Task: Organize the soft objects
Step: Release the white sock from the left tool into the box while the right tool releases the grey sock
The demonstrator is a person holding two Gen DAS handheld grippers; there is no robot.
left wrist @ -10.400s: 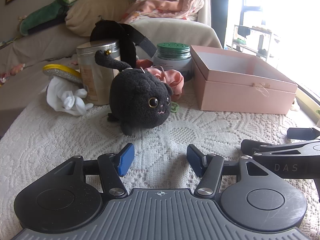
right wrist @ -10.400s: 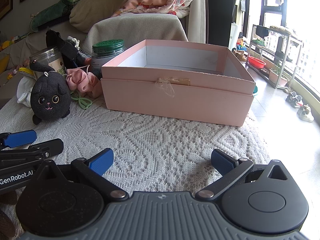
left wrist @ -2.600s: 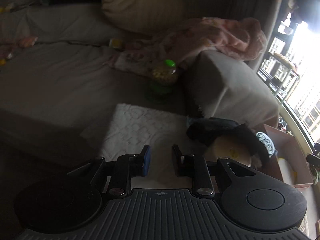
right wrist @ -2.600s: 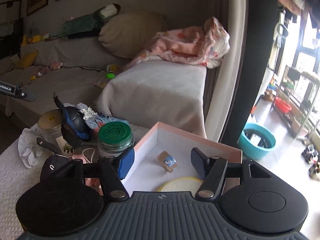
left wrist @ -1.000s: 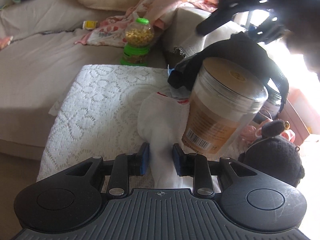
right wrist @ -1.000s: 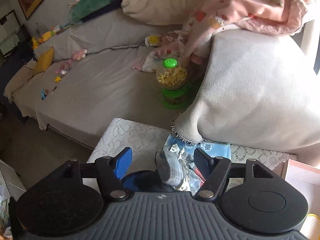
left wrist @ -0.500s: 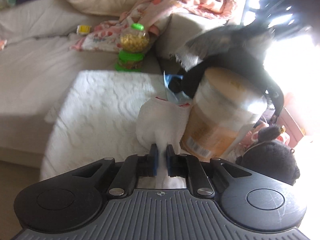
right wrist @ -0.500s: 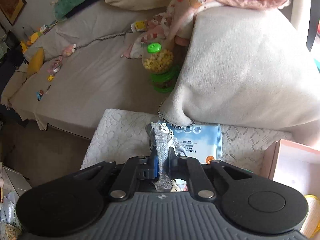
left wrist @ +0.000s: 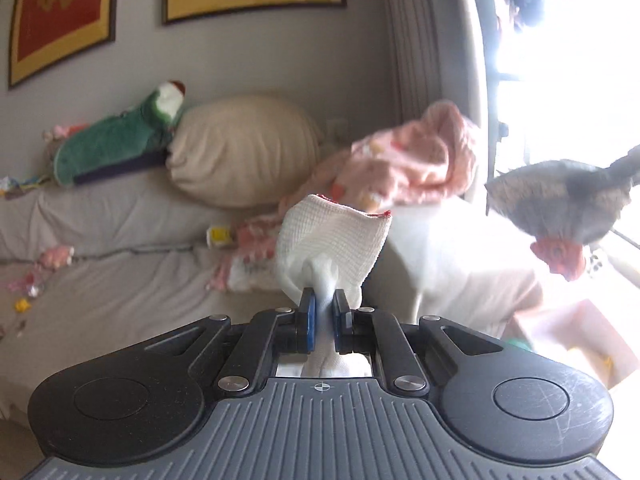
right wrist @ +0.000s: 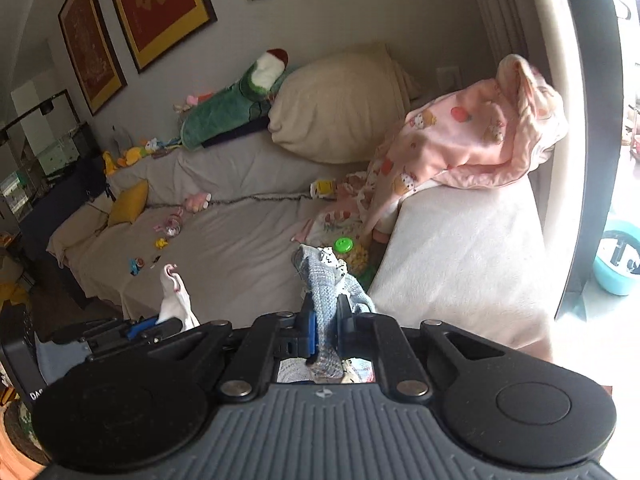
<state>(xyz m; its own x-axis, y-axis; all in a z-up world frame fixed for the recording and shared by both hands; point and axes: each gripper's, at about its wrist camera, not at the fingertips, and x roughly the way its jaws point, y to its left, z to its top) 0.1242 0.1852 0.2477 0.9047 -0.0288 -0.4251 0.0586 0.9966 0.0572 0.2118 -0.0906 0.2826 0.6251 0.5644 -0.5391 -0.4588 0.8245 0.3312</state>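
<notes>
1. Now both socks are off the counter: the white sock (left wrist: 334,240) hangs in the air before the sofa (left wrist: 120,280), clenched in the left tool (left wrist: 323,314).
2. Beside it, the grey sock (right wrist: 326,280) sits pinched in the right tool (right wrist: 325,322).
3. Both pickups look done; the pink box (left wrist: 580,332), below and right of the sofa, seems next.

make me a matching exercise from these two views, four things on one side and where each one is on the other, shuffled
Things:
1. white sock
2. grey-blue sock
3. pink blanket
4. green plush toy

Places:
A. draped over the sofa arm
B. clamped in the left gripper
C. lying along the sofa back beside the beige pillow
D. clamped in the right gripper

Pairs: 1-B, 2-D, 3-A, 4-C
</notes>
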